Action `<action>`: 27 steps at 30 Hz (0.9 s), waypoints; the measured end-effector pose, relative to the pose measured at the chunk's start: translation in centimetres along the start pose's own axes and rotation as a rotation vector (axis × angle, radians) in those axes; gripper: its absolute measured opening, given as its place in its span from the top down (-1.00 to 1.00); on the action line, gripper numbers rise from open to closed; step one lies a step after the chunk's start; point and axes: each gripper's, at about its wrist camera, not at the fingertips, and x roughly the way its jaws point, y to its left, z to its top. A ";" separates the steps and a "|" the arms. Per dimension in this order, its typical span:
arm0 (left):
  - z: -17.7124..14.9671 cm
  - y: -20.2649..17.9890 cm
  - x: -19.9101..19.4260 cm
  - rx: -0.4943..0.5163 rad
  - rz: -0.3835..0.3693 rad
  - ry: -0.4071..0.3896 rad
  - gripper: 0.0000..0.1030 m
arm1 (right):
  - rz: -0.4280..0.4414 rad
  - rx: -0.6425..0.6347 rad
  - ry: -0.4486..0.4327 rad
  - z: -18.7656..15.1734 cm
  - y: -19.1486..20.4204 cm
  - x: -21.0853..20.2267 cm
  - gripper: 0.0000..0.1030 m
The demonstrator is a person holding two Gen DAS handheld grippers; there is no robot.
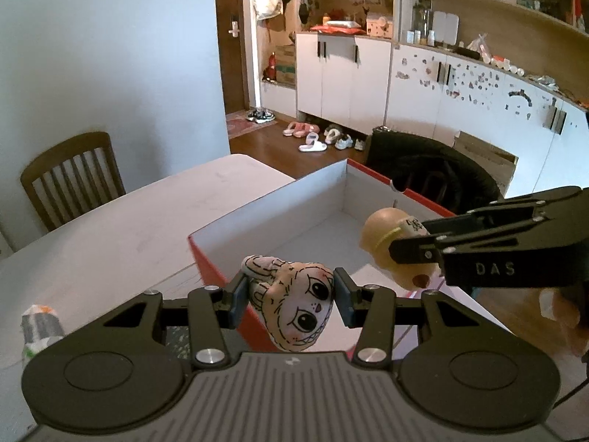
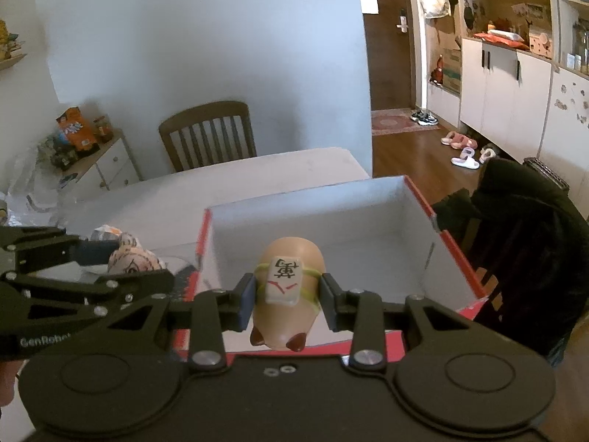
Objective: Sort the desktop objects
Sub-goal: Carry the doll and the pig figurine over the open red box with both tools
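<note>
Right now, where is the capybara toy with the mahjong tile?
The capybara toy is clamped in the right claw, held above the near end of the red box, right of the left claw.

"DAS" marks the right tongs; "GenRobot" the left tongs.

Matte black left tool and right tool, each with blue-grey pads on its fingers. Silver screws at the linkage pivots, round black discs either side, ribbed grey housing at the near edge. White "DAS" lettering on the right tool's side; "GenRobot" partly legible on the left one's. Bare skin of a hand behind.
</note>
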 end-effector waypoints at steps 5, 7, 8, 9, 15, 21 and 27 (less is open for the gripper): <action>1.6 -1.0 3.0 0.018 -0.014 0.031 0.10 | -0.005 0.003 0.012 0.6 -2.3 1.2 0.29; 2.1 -1.0 4.5 0.011 -0.022 0.060 0.10 | -0.015 -0.002 0.013 0.8 -2.9 1.7 0.29; 2.3 -1.0 5.3 0.008 -0.025 0.073 0.10 | -0.017 -0.007 0.018 1.0 -3.3 2.1 0.29; 2.6 -1.0 6.1 0.007 -0.025 0.090 0.10 | -0.014 -0.009 0.024 0.9 -3.6 2.4 0.29; 3.3 -1.3 10.8 0.036 -0.024 0.170 0.10 | -0.030 -0.028 0.076 0.6 -5.1 5.4 0.29; 3.1 -1.7 14.3 0.051 -0.028 0.245 0.10 | -0.042 -0.064 0.139 0.2 -5.7 8.4 0.29; 2.8 -1.8 17.6 0.064 -0.028 0.338 0.10 | -0.047 -0.082 0.198 0.0 -6.3 11.0 0.29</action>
